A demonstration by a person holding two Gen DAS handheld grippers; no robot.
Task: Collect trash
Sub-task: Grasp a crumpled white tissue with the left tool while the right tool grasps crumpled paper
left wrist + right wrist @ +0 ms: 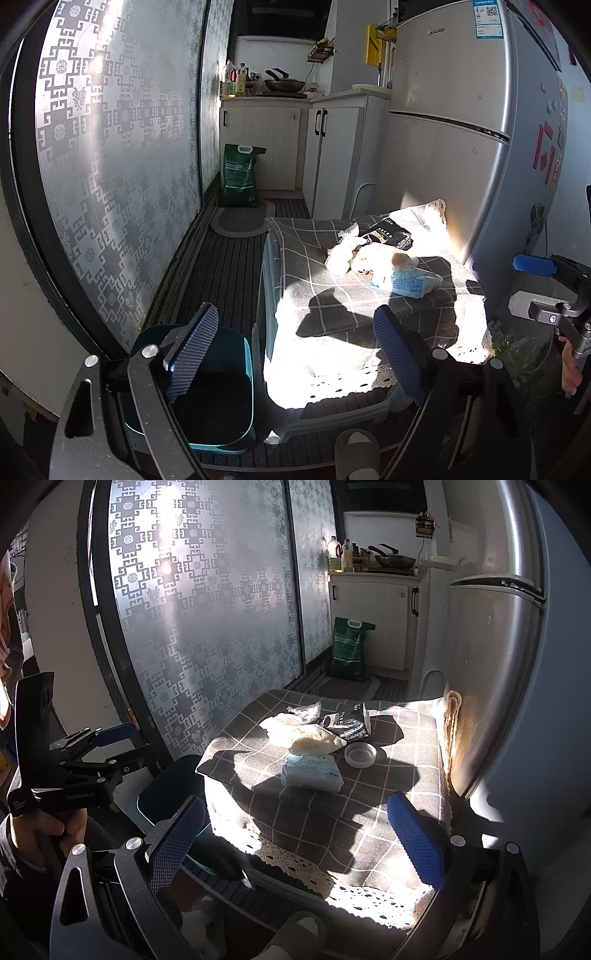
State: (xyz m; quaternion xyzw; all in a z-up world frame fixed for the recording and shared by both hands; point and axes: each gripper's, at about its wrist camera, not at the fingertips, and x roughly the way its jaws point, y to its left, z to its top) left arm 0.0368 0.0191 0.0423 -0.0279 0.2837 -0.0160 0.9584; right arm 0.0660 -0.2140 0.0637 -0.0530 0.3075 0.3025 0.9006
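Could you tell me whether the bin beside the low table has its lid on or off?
Off. The bin shows an open top with a dark interior; no lid covers it.

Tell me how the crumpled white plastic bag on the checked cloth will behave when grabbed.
The crumpled white plastic bag looks thin and creased, so probably floppy and light. It lies partly over the blue tissue pack, so lifting may nudge that.

Grey white-checked tablecloth (332, 812), teal bin (221, 369)

Hard sun thru patterned window (207, 627), blown-out glare on cloth (321, 354), deep shadows, fisheye warp.
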